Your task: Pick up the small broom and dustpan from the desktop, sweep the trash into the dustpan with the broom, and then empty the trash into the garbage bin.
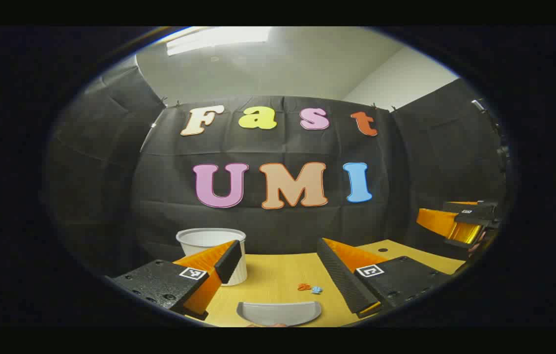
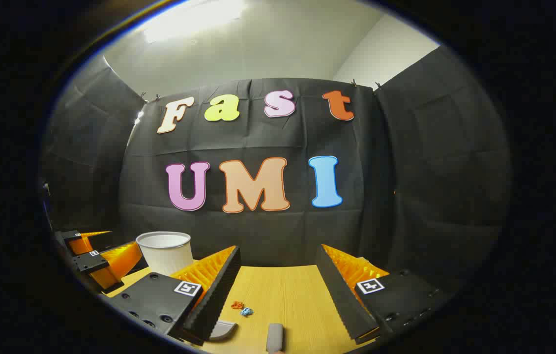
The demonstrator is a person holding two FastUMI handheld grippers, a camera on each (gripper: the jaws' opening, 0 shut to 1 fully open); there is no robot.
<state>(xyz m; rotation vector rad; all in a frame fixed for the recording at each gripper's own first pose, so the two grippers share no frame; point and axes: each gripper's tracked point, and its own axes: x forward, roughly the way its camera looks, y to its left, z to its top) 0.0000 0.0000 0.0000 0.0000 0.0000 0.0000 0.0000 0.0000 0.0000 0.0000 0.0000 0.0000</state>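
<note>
A: So, where did the two tools stand?

B: Both hung above the near edge of the wooden surface point(image 1: 278, 280), facing the black cloth wall. The left tool point(image 1: 278, 275) had its fingers spread wide with nothing between them, and the right tool point(image 2: 275, 290) was just as wide and just as empty.

A: And the dustpan?

B: The grey dustpan point(image 1: 278, 312) lay flat on the surface, low in the left gripper view, between the left tool's fingers but below them and touching neither. In the right gripper view only a corner of it point(image 2: 223, 329) peeked out from behind that tool's left finger.

A: The broom?

B: A grey handle end point(image 2: 275, 338), which I took for the small broom, lay on the surface at the bottom edge of the right gripper view, just right of the dustpan. The rest of it was cut off, so I could not tell how it lay.

A: Where was the trash?

B: Two small crumpled scraps, one orange point(image 1: 303, 286) and one blue point(image 1: 316, 289), sat side by side just beyond the dustpan, touching or nearly so. The right gripper view showed the same pair, orange point(image 2: 237, 305) and blue point(image 2: 246, 311).

A: The bin?

B: The white ribbed garbage bin point(image 1: 219, 246) stood upright farther back and to the left of the dustpan, near the cloth wall; it was also seen past the right tool's left finger point(image 2: 164, 251).

A: Could each tool see the other?

B: Yes. The right one point(image 1: 459, 223) showed far to the right of the dustpan, and the left one point(image 2: 96, 258) sat beside the bin in the other view.
</note>
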